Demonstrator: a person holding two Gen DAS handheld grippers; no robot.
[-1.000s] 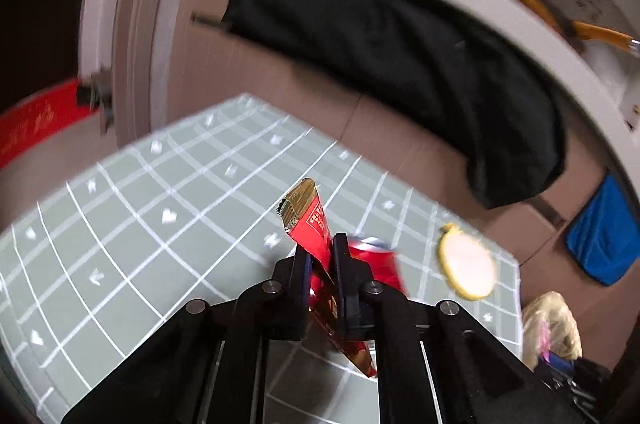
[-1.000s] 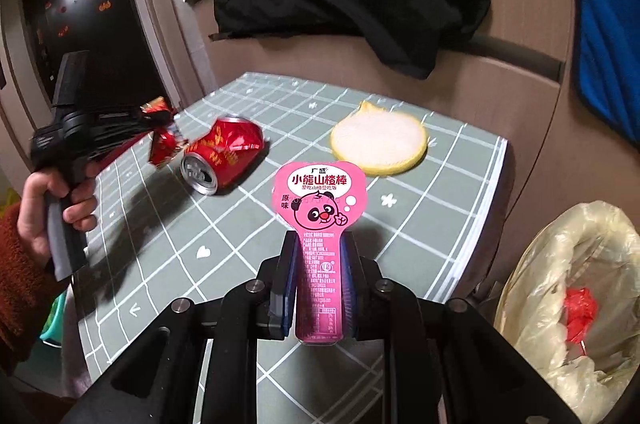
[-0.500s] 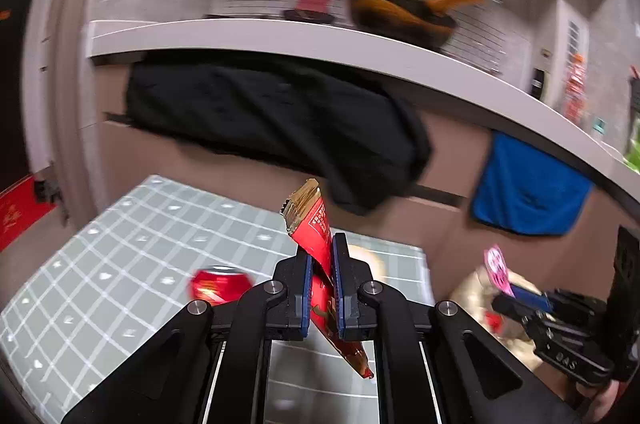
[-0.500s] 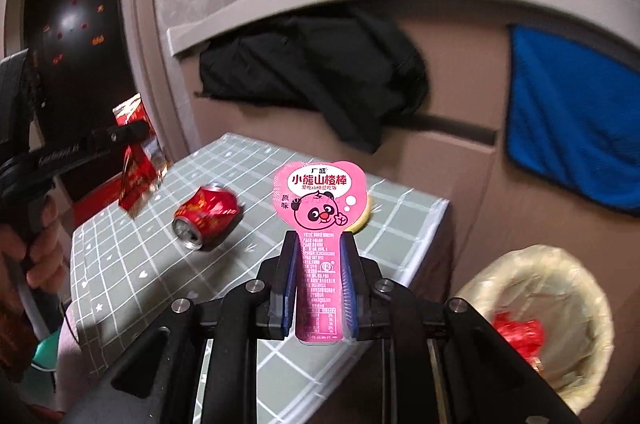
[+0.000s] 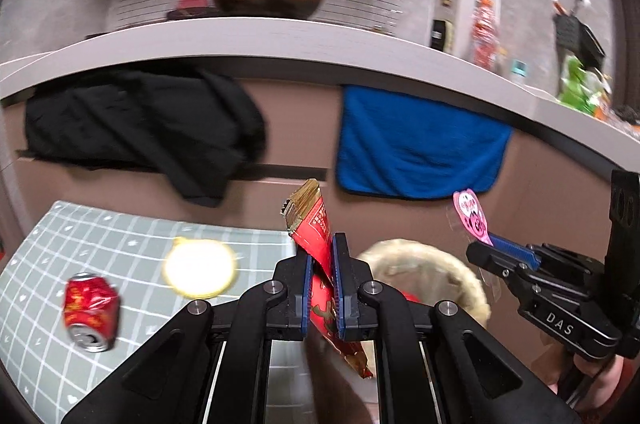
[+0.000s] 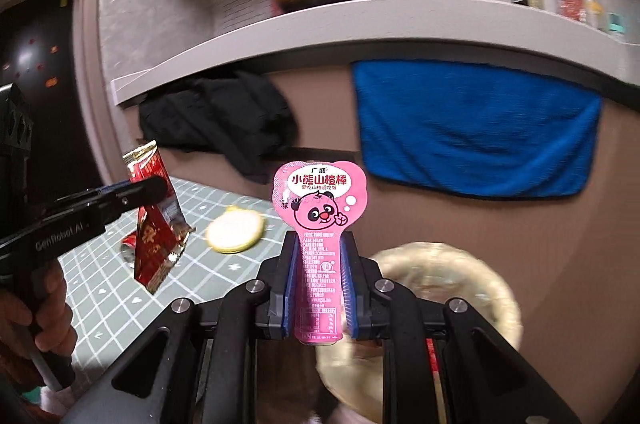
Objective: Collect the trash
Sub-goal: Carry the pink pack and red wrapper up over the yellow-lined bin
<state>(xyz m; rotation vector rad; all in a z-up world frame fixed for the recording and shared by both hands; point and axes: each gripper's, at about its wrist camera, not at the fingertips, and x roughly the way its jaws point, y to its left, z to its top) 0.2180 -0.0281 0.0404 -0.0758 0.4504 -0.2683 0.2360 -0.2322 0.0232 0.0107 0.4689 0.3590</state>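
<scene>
left gripper (image 5: 320, 264) clamps red wrapper (image 5: 316, 224) mid-body, centre frame. right gripper (image 6: 319, 264) pinches pink wrapper (image 6: 320, 200) by its stem. both light, floppy film. bin (image 6: 480, 276) lower right. can (image 5: 91, 308) lower left: crushable, grip its sides.

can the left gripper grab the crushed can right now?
Probably not: the left gripper has its jaws shut on the red wrapper, and the crushed can lies off left on the table.
</scene>
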